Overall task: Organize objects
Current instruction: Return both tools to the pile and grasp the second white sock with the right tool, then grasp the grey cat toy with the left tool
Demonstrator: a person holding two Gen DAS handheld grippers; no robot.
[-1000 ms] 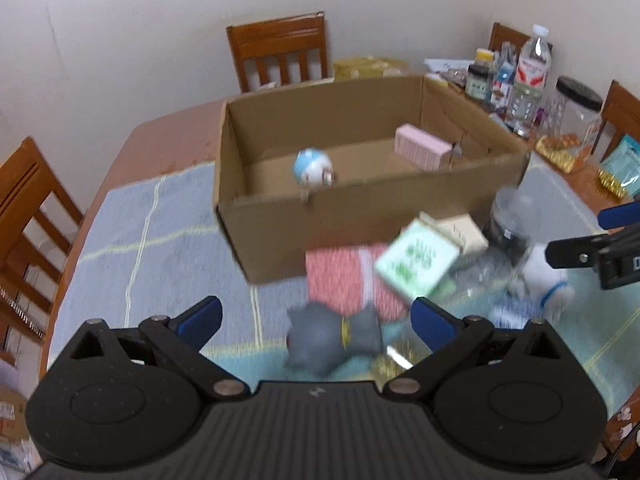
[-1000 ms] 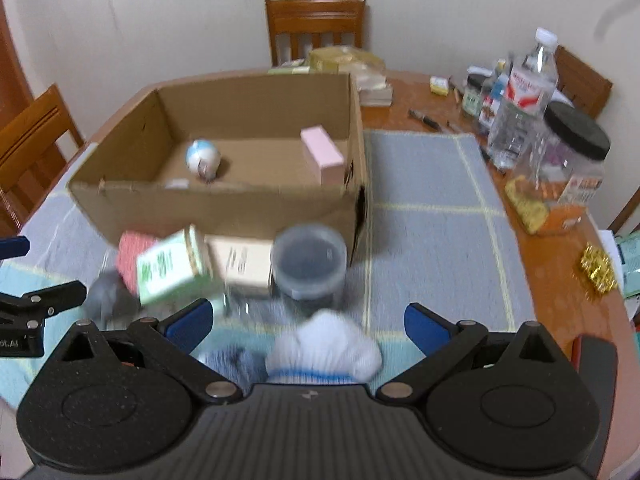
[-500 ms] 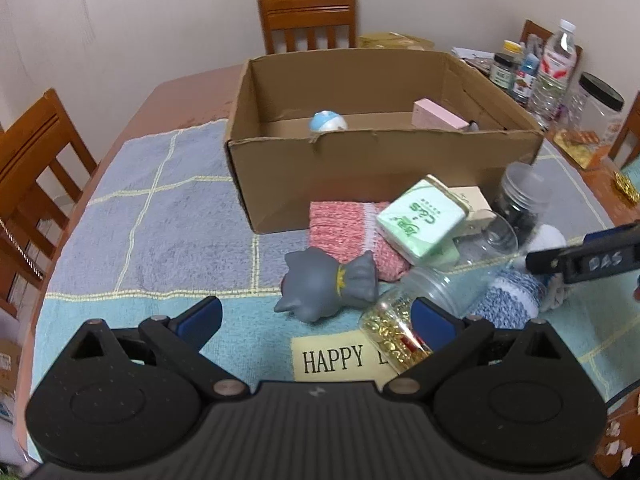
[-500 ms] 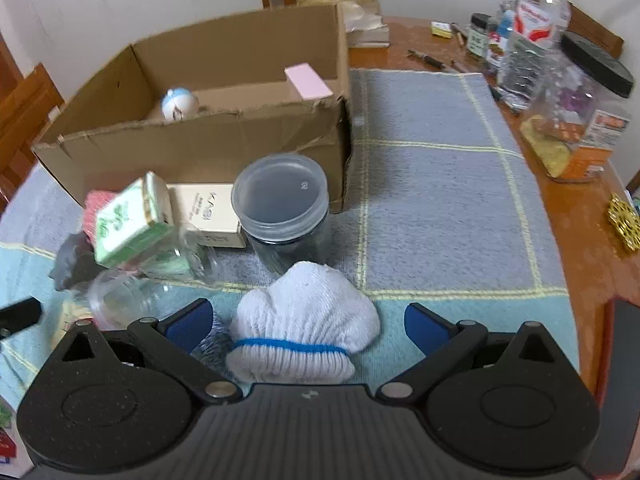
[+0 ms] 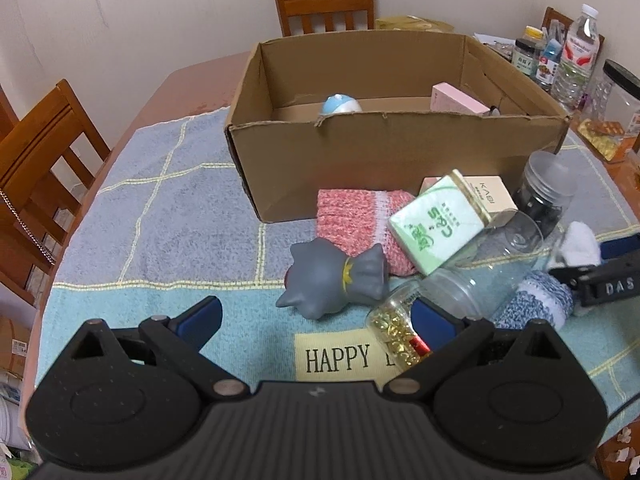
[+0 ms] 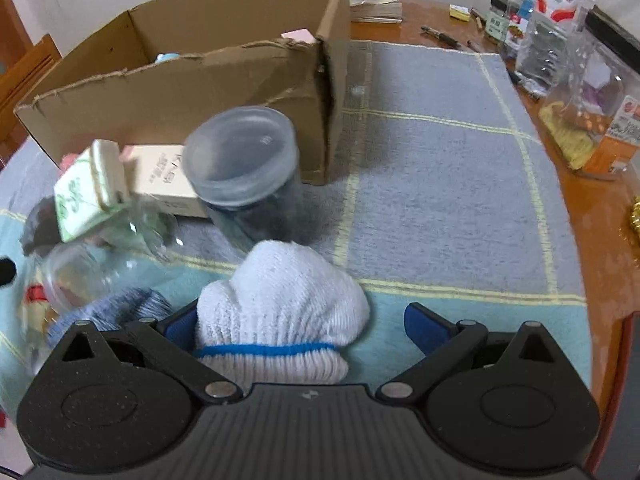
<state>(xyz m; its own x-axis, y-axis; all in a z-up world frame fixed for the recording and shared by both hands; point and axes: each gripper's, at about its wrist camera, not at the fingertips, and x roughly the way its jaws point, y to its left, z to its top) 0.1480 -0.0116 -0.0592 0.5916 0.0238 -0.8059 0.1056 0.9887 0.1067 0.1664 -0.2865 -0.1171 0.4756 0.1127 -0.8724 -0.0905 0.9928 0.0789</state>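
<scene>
both claws wide; right claw (image 6: pixel 306 326) straddles one white sock (image 6: pixel 280 304); left claw (image 5: pixel 316 318) empty.

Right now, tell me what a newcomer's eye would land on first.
The big open cardboard box at mid-table, nearly empty. In front of it lies a jumble: a grey cat toy, a green-and-white carton and a tipped clear jar. Nearest, a white knit glove sits between the right gripper's open jaws.
</scene>
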